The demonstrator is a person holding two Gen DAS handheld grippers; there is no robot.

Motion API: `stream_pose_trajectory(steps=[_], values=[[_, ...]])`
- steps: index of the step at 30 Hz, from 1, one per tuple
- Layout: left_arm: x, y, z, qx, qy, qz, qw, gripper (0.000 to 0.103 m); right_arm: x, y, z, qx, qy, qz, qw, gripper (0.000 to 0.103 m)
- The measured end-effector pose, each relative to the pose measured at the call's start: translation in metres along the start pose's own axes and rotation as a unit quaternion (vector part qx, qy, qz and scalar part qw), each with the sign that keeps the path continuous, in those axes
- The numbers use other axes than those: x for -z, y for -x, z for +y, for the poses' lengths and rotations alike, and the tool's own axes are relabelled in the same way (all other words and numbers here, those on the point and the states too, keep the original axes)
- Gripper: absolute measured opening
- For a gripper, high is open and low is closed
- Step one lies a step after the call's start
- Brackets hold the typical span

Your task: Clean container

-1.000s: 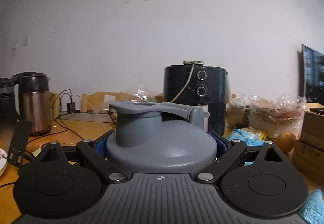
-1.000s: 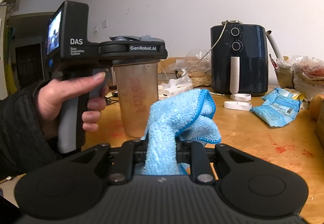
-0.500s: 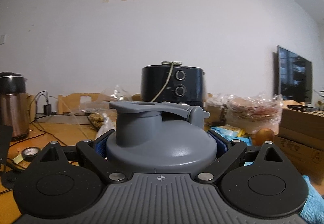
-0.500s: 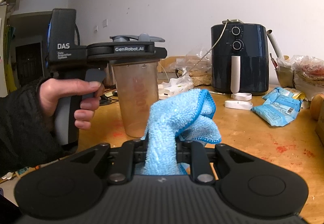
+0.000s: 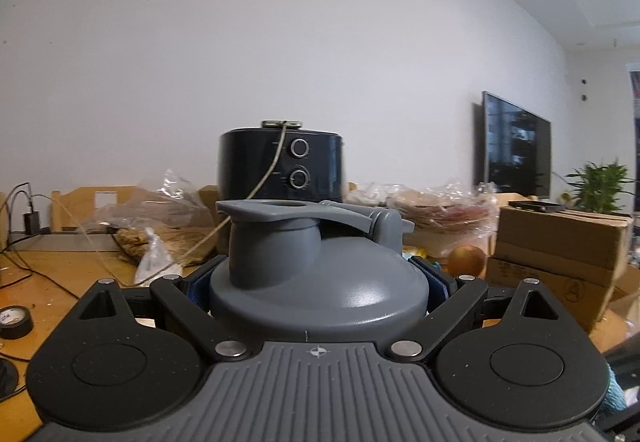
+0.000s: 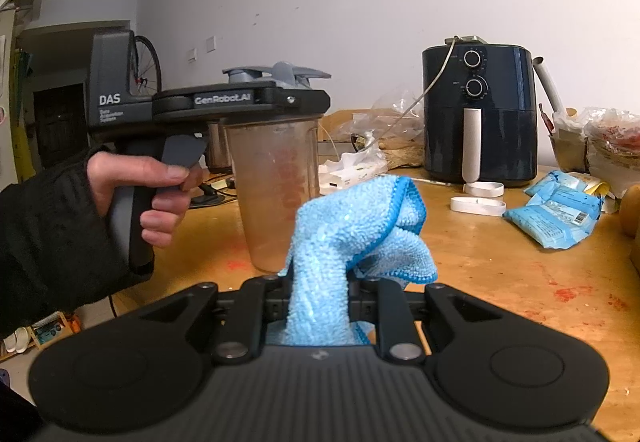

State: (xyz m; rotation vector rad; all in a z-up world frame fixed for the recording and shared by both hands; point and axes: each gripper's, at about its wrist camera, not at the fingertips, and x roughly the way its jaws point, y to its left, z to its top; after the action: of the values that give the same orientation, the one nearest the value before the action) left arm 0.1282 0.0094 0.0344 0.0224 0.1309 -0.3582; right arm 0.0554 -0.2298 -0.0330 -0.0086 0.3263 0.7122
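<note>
My right gripper (image 6: 320, 298) is pinching the blue cloth (image 6: 352, 234), which bunches up just in front of the container (image 6: 276, 194). The container stands upright on the wooden table (image 6: 500, 282), its grey lid (image 5: 316, 282) clamped between the pads of my left gripper (image 6: 276, 102), left hand (image 6: 156, 194) on the handle. Behind the container and to the right sits the black air fryer (image 6: 480, 114), against the wall.

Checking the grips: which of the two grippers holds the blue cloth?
The right gripper, shut on the blue cloth; the left gripper clamps the shaker's grey lid instead.
</note>
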Motion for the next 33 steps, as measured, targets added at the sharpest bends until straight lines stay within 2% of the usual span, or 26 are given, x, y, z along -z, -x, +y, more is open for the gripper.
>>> stream_pose_trajectory(steps=[9, 18, 25, 33], values=[[-0.001, 0.0, 0.015, 0.055, -0.008, 0.012, 0.9984, 0.095, 0.0, -0.004, 0.0, -0.003, 0.0, 0.001, 1.0, 0.015], [-0.002, -0.007, 0.03, 0.131, -0.017, 0.022, 0.991, 0.095, 0.001, -0.005, -0.001, -0.007, -0.003, -0.002, 1.0, 0.015], [0.001, -0.009, 0.039, 0.173, -0.022, 0.021, 0.9846, 0.095, 0.002, -0.005, 0.001, -0.012, -0.003, -0.003, 1.0, 0.015], [0.002, -0.013, 0.041, 0.18, -0.021, 0.022, 0.9832, 0.095, -0.003, -0.012, 0.008, -0.022, 0.009, -0.004, 1.0, 0.015]])
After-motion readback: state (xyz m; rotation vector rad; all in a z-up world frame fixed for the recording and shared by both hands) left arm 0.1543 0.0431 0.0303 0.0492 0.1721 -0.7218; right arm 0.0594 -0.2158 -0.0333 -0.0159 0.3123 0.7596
